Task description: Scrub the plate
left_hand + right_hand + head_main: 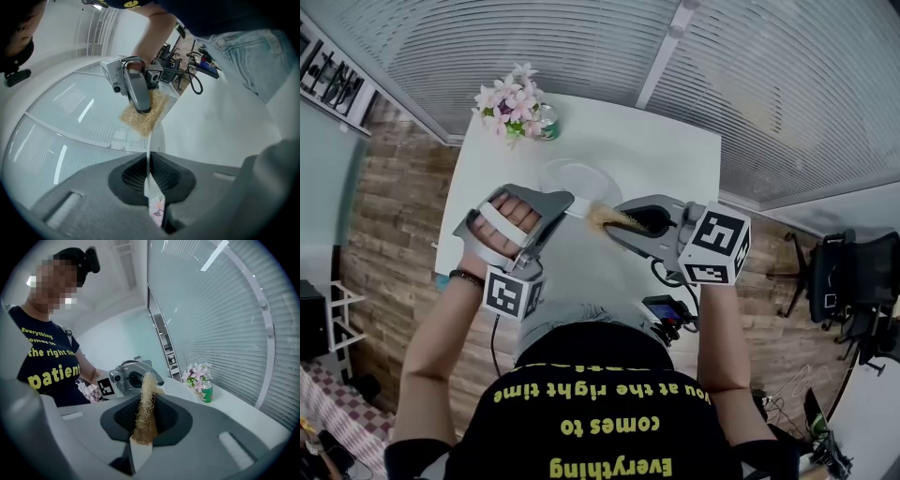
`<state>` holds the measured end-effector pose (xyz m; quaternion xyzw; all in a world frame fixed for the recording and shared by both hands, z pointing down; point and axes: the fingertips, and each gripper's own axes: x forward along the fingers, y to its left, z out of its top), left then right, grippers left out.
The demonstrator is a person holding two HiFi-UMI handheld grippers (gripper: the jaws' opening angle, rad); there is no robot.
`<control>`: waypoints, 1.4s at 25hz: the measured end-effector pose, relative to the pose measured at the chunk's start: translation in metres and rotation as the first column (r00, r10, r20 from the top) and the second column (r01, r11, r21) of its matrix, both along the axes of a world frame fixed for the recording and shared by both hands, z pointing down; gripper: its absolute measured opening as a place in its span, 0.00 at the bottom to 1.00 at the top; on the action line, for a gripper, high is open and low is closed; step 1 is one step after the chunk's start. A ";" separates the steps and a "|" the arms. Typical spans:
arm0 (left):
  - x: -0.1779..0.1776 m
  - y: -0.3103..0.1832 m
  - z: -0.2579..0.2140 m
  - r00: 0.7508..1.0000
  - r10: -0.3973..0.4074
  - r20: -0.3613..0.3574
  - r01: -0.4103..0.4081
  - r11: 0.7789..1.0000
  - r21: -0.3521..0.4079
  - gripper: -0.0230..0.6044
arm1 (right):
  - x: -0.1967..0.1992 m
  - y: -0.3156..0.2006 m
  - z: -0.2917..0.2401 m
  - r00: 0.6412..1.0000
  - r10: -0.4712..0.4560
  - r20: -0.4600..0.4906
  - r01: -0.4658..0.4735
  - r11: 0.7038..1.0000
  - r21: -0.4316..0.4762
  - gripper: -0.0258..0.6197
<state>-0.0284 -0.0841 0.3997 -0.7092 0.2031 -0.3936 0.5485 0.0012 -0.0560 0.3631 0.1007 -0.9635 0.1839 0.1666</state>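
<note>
The white plate (572, 178) sits over the middle of the worktop (675, 159), its near rim pinched in the left claw (565, 208), whose jaws are clenched tight on it (edge-on in the left gripper view, a thin white line). Whether its far edge rests on the worktop I cannot tell. A straw-coloured fibrous scrubber (607, 218) touches the plate's right side, grasped between the jaws of the right claw (623, 220). At the worktop's far left corner stand pink flowers (511, 103) and, just beside them, a green can (548, 124).
</note>
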 end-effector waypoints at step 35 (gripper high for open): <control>-0.083 -0.060 0.053 0.117 -0.869 -0.481 -0.326 0.424 -0.845 0.05 | 0.133 -0.094 0.063 0.695 0.711 0.110 -0.717 0.670 0.192 0.12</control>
